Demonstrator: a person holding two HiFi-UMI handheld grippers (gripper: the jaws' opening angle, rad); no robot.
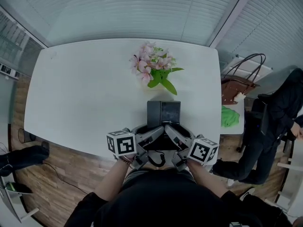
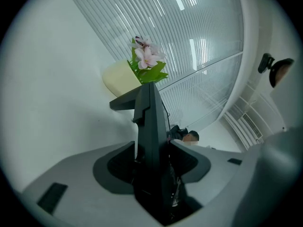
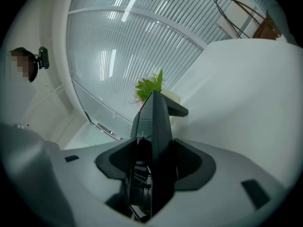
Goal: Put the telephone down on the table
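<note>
Now your left gripper and right gripper both straddle the near end of the flat black telephone. It lies on the white rounded table, close to the edge nearest you. Your left jaws stand spread, and a thin light sliver shows between one pad and the telephone's side. Your right jaws are spread too, with the black body between them and the pads just beside it, not visibly clamping. Beyond the telephone, farther up the table, stands a bunch of pink flowers with green leaves.
</note>
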